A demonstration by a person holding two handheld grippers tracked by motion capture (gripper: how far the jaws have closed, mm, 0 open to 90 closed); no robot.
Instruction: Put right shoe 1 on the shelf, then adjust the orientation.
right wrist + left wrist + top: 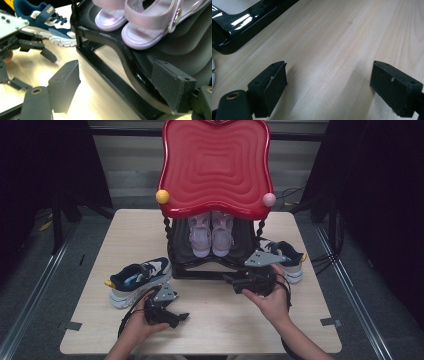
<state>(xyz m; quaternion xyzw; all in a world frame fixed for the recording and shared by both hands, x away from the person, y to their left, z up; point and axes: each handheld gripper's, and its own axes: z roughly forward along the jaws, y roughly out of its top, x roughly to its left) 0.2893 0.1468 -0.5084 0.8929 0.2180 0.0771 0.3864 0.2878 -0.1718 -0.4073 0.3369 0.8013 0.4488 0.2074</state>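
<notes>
Wooden table (210,320) bearing a black 2-tier rack (210,262) with a red wavy top (215,167). A pair of lilac sandals (211,236) rests on the lower shelf, toes toward the person. 1 navy sneaker (137,280) lies left of the rack, another (287,260) at its right. Right gripper (235,280) sits just before the rack's base, jaws spread, nothing between them. Left gripper (177,316) rests low over bare tabletop near the left sneaker, jaws wide apart and empty.
</notes>
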